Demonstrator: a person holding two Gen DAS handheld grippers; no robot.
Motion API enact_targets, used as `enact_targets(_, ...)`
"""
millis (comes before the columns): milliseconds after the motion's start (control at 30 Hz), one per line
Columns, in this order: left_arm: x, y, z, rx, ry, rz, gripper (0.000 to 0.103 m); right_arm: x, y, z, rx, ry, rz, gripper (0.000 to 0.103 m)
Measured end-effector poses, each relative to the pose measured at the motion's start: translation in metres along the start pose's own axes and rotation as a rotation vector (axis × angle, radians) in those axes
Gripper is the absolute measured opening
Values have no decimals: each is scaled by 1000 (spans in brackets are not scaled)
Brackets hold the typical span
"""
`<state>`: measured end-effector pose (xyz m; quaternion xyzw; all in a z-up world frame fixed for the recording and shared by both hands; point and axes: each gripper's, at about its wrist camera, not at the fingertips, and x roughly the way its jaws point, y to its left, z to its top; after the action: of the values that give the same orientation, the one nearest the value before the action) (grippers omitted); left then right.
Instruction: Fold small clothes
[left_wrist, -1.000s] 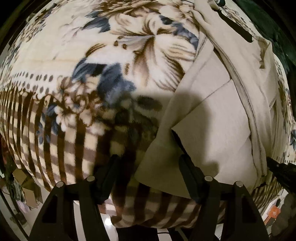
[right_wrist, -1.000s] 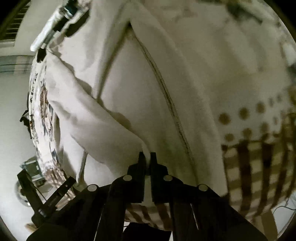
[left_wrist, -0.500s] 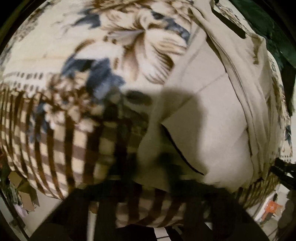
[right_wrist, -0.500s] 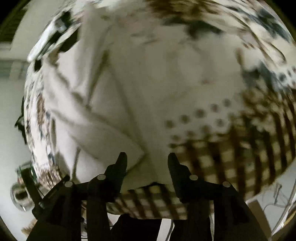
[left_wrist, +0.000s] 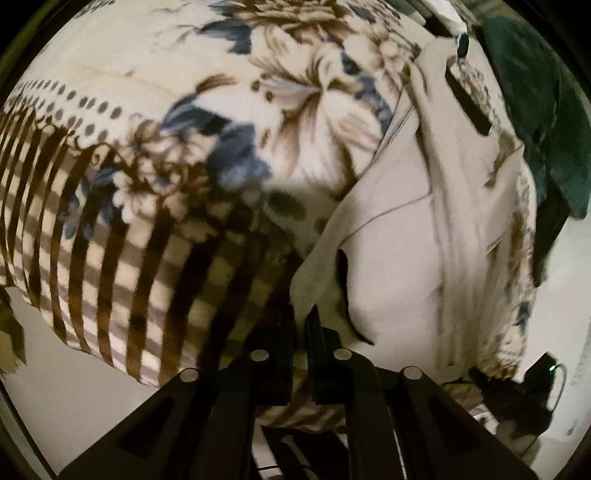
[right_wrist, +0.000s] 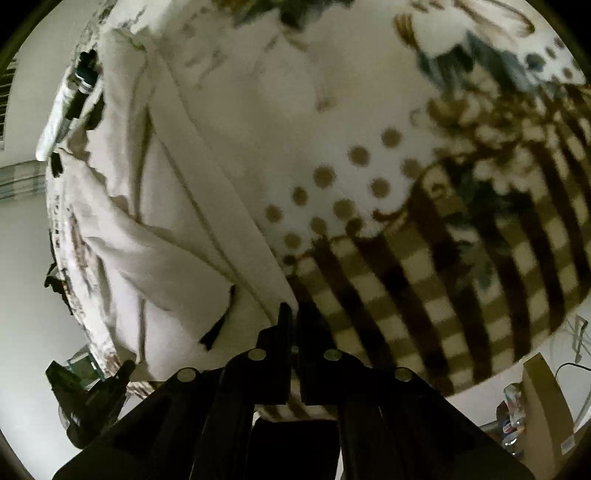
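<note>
1. A patterned blanket covers the whole resting place: cream ground with brown and blue flowers, a band of brown dots, and a brown checked border along the near edge. In the right wrist view the same blanket fills the right half, its checked border curving down toward the lower right.

2. A beige garment lies flat on the blanket, to the right in the left wrist view. A long seam runs down its length, and a dark slit opens near its near corner. In the right wrist view the garment takes up the left half, with a soft fold crossing it.

3. A dark green cloth sits past the far right edge of the garment, at the blanket's border.

4. The left gripper has its 2 fingers pressed nearly together, pinching the near left corner of the garment, where beige fabric shows in the narrow gap.

5. The right gripper has its 2 fingers drawn tightly together at the garment's near right edge, right where it meets the checked border. Fabric meets the tips, but the view is too dim and blurred to tell whether it is actually caught.

6. A dark strap-like strip lies on the garment's far end.
</note>
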<state>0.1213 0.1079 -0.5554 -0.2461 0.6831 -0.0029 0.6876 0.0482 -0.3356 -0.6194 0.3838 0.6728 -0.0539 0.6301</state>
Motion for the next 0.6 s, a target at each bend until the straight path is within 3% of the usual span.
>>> enact_targets(133, -22, -10, 18, -50, -10, -75, 3, -38, 6, 16, -31, -16, 53, 2)
enact_targets(267, -30, -35, 58, -79, -19, -161, 3, -62, 34, 49, -52, -55, 120, 2)
enact_targets(500, -10, -95, 166, 5, -116, -178, 4, -71, 93, 156, -55, -190, 168, 2)
enact_targets(600, 3, -98, 203, 2, -115, -180, 6, -62, 97, 198, -9, -173, 194, 8)
